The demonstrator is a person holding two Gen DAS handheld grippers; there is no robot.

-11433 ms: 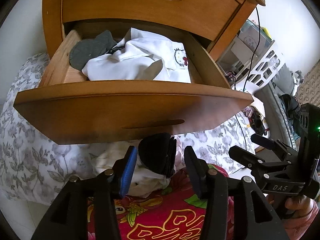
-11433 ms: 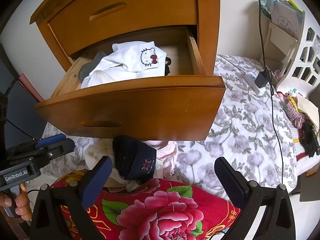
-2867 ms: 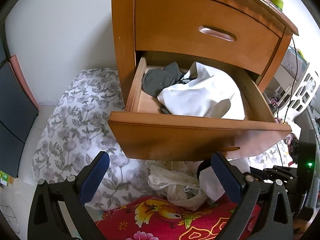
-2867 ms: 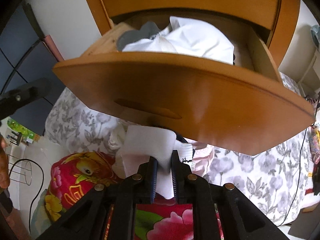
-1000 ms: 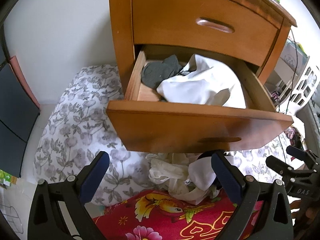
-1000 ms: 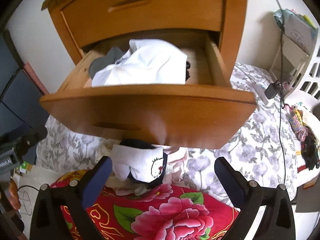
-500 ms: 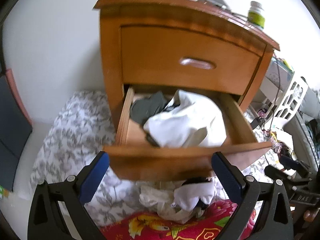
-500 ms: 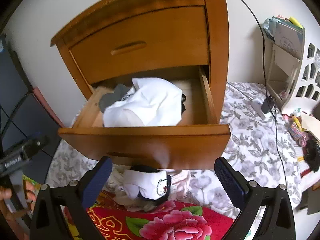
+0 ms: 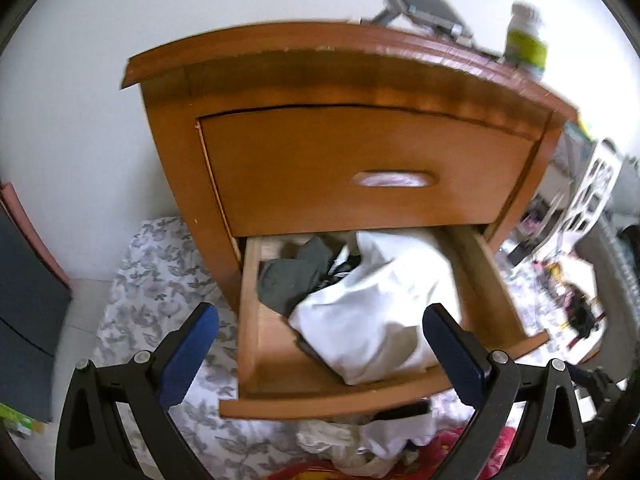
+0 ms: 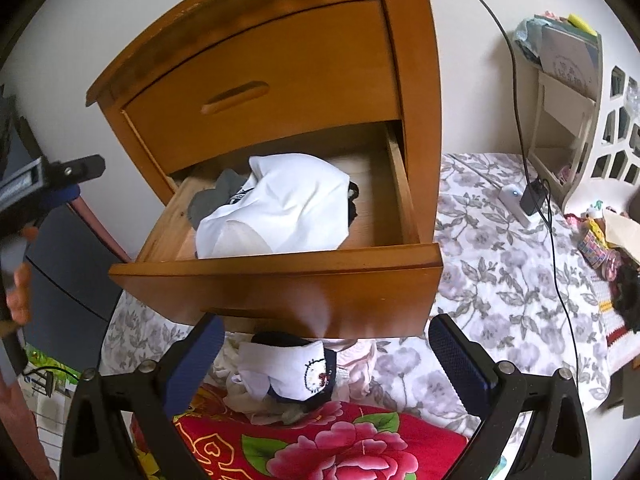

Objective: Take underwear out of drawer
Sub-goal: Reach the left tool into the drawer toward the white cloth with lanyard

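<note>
Right wrist view shows our right gripper [image 10: 320, 354] spread wide with nothing in it, hanging over the pile of underwear [image 10: 288, 376] already dumped below the open drawer [image 10: 280, 276]. Our left gripper [image 9: 320, 344] is wide open and empty too, aimed into the drawer. We reckon we're maybe halfway: a white garment [image 9: 376, 312] and a grey piece [image 9: 292, 276] are in there yet.
</note>
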